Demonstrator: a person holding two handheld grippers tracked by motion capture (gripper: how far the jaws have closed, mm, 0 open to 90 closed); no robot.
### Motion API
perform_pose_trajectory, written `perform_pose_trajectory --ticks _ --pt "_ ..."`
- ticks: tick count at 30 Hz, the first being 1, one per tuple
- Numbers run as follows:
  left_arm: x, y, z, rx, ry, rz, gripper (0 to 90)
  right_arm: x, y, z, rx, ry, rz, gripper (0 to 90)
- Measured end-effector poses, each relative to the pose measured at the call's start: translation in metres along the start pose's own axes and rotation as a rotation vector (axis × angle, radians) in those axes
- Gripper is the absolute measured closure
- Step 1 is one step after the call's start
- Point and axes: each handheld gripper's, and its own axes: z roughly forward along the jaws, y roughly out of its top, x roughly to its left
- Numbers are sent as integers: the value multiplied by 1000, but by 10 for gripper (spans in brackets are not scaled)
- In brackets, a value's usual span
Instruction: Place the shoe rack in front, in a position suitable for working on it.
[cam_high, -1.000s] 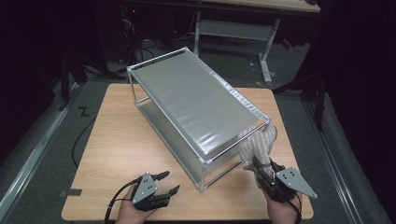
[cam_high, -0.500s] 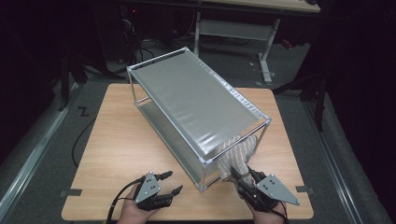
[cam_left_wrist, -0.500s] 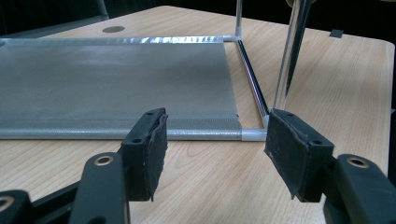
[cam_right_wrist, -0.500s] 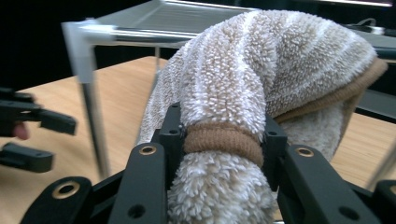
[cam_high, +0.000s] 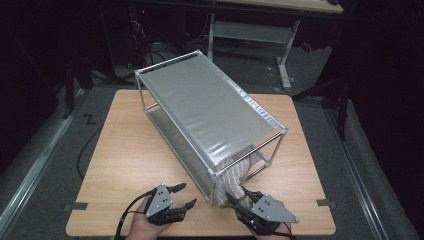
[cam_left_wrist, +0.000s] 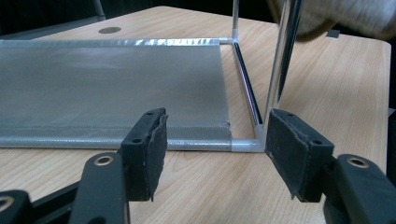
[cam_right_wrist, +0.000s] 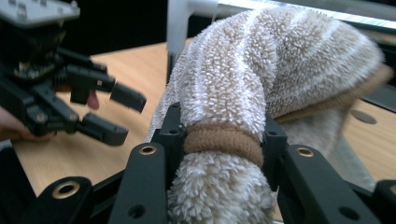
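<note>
Towel (cam_right_wrist: 261, 79) (striped) in right gripper (cam_right_wrist: 222, 140)

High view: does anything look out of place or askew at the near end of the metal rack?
Yes: a beige striped fluffy towel hangs bunched out of the silver metal-framed rack at its near corner, half in and half out. The right claw is shut on it. Nothing looks spilled or damaged.

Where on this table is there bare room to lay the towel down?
The widest bare wood lies left of the metal rack, out to the table edge. A narrower strip runs along the rack's right side. The near edge is crowded: left gripper, open, and right gripper shut on the striped towel.
</note>
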Motion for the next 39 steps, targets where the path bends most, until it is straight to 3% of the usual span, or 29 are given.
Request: perform_pose_trajectory --ticks 6,10,19,26,30,33,36,39 --pt "0 0 1 1 -1 3 388 -2 -3 2 17 -8 -3 636" --pt "-1 0 1 2 -3 5 388 -16 -7 0 10 -53 46 636" --pt "-3 3 4 -5 -15 7 388 -58 -27 -12 49 -210 133 636" --pt "-16 11 14 -22 -69 32 393 -77 -39 -30 70 -308 186 632" --pt "-24 16 23 -30 -104 20 405 -85 -47 -39 84 -350 218 631" --pt "-30 20 32 -31 -121 8 428 -87 -50 -44 94 -370 232 631" --pt "-36 23 38 -37 -109 28 471 -87 -53 -46 103 -382 227 631" --pt "-39 25 41 -51 -77 49 596 -86 -55 -48 115 -386 223 630"
